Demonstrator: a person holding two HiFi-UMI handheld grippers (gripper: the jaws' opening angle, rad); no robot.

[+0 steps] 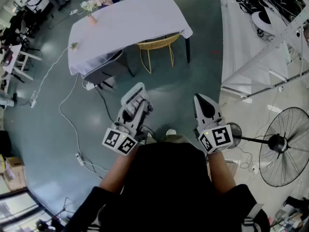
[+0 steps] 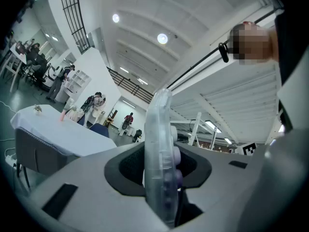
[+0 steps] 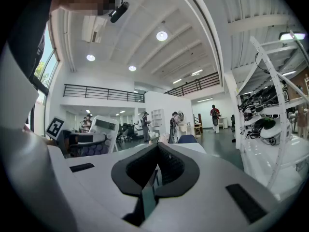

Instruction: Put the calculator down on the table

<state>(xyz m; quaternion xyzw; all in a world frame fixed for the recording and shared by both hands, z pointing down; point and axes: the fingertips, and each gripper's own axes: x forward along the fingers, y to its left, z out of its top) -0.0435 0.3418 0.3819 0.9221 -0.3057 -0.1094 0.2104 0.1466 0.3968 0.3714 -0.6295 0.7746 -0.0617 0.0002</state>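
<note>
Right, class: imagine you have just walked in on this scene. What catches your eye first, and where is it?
First comes the see-through calculator, clamped edge-on in the left gripper and held in the air in front of the person. Ahead stands the table under a white cloth, with nothing set down near its front edge. A big floor fan sits off to the right, beyond the right gripper, which is shut and empty.

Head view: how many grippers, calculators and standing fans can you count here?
Grippers: 2, the left gripper and the right gripper
Calculators: 1, the calculator in the left gripper
Standing fans: 1, the standing fan at the right
Total: 4
</note>
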